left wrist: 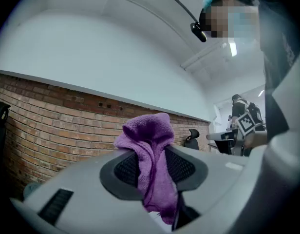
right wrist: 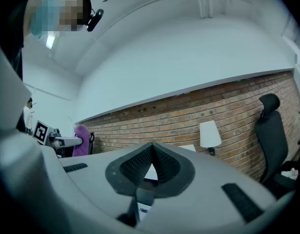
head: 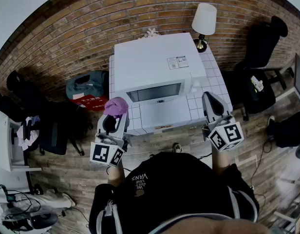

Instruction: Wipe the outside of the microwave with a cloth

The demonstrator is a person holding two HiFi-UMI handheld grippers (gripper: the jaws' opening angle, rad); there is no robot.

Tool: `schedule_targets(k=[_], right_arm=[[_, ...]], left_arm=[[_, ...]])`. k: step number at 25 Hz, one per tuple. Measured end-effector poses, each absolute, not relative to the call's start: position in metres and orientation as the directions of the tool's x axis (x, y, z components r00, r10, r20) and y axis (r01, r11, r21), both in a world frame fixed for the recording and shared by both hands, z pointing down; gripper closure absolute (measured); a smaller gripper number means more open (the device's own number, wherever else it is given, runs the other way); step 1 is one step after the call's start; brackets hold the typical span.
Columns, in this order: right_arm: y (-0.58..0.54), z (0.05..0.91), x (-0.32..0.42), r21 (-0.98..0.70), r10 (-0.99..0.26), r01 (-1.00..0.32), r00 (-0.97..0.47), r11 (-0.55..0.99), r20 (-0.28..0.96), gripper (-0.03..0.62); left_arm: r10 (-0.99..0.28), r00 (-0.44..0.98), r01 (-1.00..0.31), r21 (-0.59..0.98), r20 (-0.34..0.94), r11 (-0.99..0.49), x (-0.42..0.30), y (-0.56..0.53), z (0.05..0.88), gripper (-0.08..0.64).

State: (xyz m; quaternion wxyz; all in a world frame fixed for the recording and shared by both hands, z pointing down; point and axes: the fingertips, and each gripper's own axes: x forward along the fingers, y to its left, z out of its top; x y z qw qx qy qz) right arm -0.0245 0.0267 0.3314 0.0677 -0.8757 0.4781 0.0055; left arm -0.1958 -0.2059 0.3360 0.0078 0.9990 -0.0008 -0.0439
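The microwave sits on the tiled bench at 12 o'clock from the person, and neither gripper is touching it. The left gripper, near the microwave's 7 o'clock corner, pinches the purple cloth between its fingers, with a bunch standing above the tips. The right gripper, at the 5 o'clock corner, has its fingers pressed together on nothing. The likely trouble is that a firm drag across the casing tugs the cloth out of the pinch, since only a fold seems caught. With so little cloth past the tips, hard plastic could also scrape the surface. A sweep along the 3 o'clock side might knock the lamp standing at 1 o'clock, just beside the microwave. Only the head view shows microwave and bench. Only the left gripper view shows how the cloth is caught, and only the right gripper view proves its fingers empty.
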Motion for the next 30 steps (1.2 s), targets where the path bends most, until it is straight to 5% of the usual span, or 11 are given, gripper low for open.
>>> schedule_targets(k=[19, 30], right_arm=[[0.019, 0.346, 0.042, -0.12, -0.903, -0.9, 0.428, -0.42, -0.047, 0.588], [-0.021, 0.342, 0.069, -0.147, -0.84, -0.835, 0.541, -0.531, -0.04, 0.588]], left_arm=[[-0.163, 0.985, -0.165, -0.029, -0.05, -0.986, -0.148, -0.218, 0.351, 0.42], [-0.098, 0.995, -0.098, -0.079, -0.009, -0.992, -0.11, -0.3, 0.345, 0.42]])
